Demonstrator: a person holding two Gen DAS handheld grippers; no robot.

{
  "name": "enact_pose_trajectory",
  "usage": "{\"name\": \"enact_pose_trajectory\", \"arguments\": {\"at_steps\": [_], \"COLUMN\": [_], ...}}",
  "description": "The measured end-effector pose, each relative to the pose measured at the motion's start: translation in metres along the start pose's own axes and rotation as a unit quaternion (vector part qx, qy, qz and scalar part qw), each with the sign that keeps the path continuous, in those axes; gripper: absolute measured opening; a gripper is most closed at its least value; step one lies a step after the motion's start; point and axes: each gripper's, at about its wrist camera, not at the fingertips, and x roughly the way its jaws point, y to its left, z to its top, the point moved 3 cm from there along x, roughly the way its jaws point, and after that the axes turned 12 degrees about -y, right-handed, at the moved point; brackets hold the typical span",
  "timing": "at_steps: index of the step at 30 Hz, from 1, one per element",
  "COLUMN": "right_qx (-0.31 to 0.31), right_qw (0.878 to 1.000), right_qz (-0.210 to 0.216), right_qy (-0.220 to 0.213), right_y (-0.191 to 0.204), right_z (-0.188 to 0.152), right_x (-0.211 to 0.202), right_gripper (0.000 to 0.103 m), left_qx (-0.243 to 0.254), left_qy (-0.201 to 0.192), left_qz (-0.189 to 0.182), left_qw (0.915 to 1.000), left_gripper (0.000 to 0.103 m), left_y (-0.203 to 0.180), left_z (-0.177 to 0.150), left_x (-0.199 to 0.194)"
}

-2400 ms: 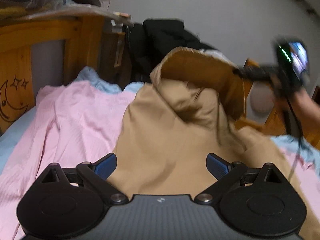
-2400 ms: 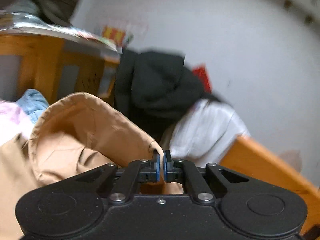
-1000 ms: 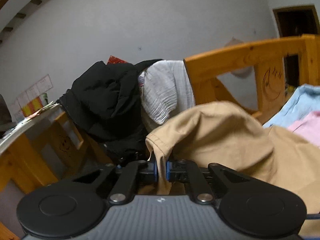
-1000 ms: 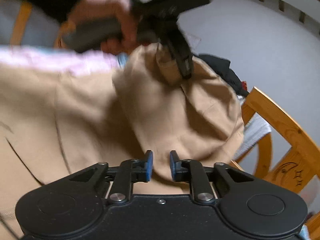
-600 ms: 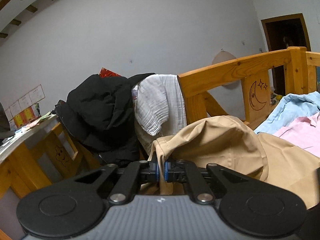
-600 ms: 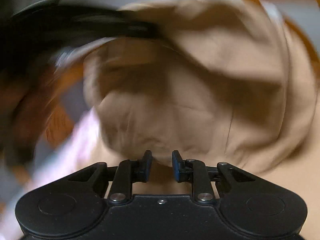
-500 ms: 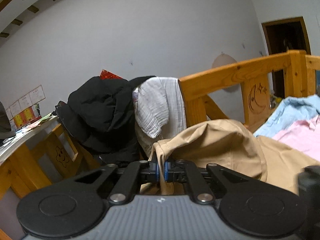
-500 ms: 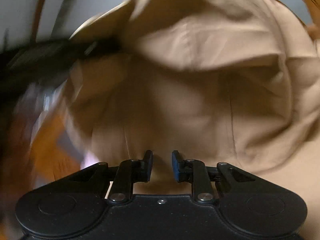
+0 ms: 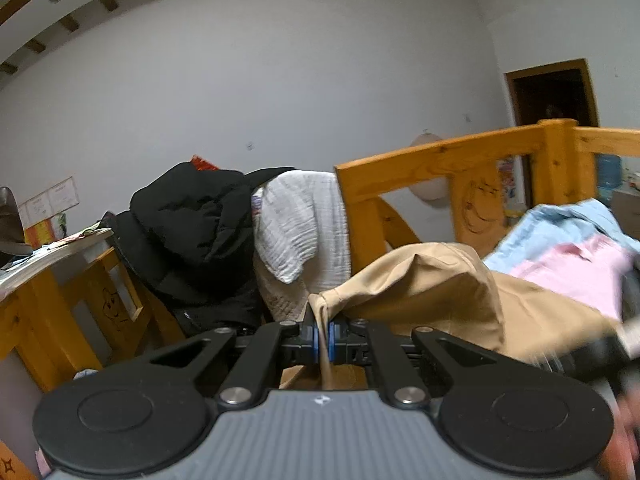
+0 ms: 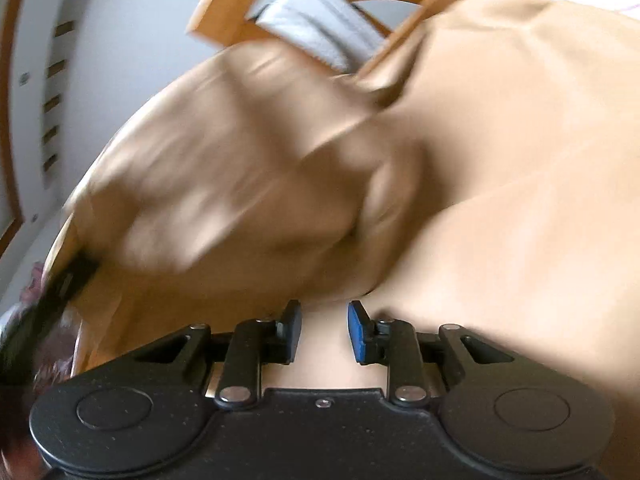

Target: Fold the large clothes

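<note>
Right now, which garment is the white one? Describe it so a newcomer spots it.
Find the orange wooden bed rail. At its left end a white crinkled cloth hangs draped over it. It sits between the black jacket and the tan garment, the only pale, ribbed-textured piece.

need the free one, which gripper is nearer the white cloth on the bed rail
Left. The left gripper sits just below the white cloth; the right gripper is farther, behind the tan garment.

Wooden bed rail (image 9: pixel 440 162) and black jacket (image 9: pixel 192 232) ahead; open air above.
</note>
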Motion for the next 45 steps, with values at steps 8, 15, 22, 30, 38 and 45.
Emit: {"name": "enact_pose_trajectory", "arguments": {"at_steps": [8, 15, 22, 30, 38, 45], "right_qx": [-0.066, -0.103, -0.019, -0.005, -0.116, -0.201], "right_qw": [0.997, 0.994, 0.999, 0.999, 0.993, 0.976], "right_qz": [0.022, 0.001, 0.022, -0.041, -0.036, -0.047], "right_qy": [-0.022, 0.033, 0.022, 0.025, -0.002, -0.072], "right_y": [-0.014, -0.054, -0.048, -0.033, -0.001, -0.001], "right_z": [0.071, 0.078, 0.098, 0.111, 0.105, 0.106], "right_x": [-0.007, -0.064, -0.047, 0.022, 0.021, -0.011], "right_gripper": [0.029, 0.061, 0.07, 0.062, 0.009, 0.006], "left_qx": [0.039, -0.107, -0.273, -0.362, -0.304, -0.295], "left_qy": [0.036, 0.092, 0.116, 0.213, 0.216, 0.236], "left_qz": [-0.059, -0.063, 0.04, 0.09, 0.09, 0.093], "left_qw": [0.9969, 0.9879, 0.954, 0.9029, 0.9236, 0.9212], "left_gripper": [0.006, 0.05, 0.065, 0.048, 0.001, 0.0], "left_y": [-0.051, -0.027, 0.048, 0.088, 0.07, 0.062], "left_z": [-0.063, -0.084, -0.089, -0.113, -0.102, -0.124], "left_x": [-0.059, -0.083, -0.091, -0.041, -0.007, 0.025]}}
